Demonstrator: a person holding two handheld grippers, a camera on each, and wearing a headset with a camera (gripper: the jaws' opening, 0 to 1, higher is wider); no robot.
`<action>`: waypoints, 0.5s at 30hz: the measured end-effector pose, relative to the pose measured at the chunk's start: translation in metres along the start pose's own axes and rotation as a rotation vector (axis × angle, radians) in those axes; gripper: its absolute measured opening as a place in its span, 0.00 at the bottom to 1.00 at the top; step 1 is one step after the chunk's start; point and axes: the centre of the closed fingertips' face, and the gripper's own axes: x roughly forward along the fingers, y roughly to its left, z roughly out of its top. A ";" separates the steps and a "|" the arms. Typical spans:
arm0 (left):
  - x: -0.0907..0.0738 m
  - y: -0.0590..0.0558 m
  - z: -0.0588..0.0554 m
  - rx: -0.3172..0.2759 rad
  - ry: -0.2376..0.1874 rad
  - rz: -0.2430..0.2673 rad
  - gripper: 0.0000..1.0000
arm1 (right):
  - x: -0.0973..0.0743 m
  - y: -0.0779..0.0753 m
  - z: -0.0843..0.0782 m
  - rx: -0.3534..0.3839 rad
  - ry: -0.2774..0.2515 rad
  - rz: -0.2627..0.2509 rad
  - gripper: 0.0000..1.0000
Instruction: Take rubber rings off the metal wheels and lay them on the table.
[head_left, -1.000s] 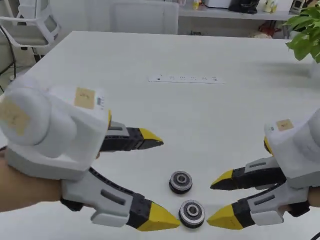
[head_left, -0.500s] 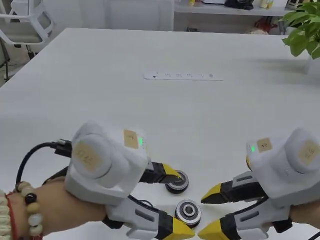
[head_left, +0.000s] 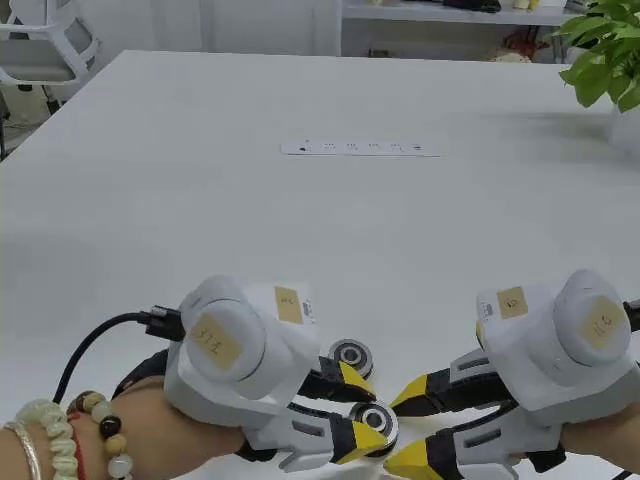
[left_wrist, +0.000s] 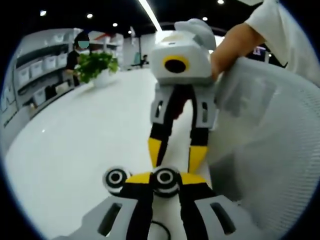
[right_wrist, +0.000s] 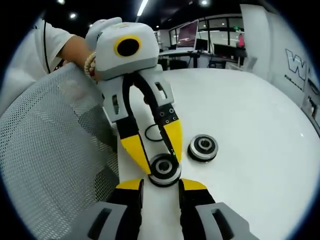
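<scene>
We log the left gripper (head_left: 365, 410) with its jaws drawn in on the nearer metal wheel (head_left: 378, 420), one yellow tip against each side of the rim, and the wheel lying flat on the white table (head_left: 300, 230). The right gripper (head_left: 403, 430) has its jaws parted and holds nothing, its tips facing that wheel from just beside it. The second metal wheel (head_left: 350, 354) lies just beyond the first, clear of both grippers, with its black rubber ring (right_wrist: 191, 149) on; a power strip (head_left: 358, 149) lies well beyond, mid-table.
</scene>
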 end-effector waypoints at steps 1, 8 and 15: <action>-0.001 0.000 0.001 -0.019 -0.012 0.003 0.18 | 0.000 -0.001 0.000 -0.001 0.000 -0.004 0.25; 0.001 0.000 0.001 0.011 -0.019 0.013 0.15 | 0.000 -0.007 0.001 0.044 -0.023 -0.021 0.24; 0.001 0.000 0.001 0.006 -0.039 0.013 0.14 | 0.001 -0.004 0.001 0.002 -0.012 -0.013 0.20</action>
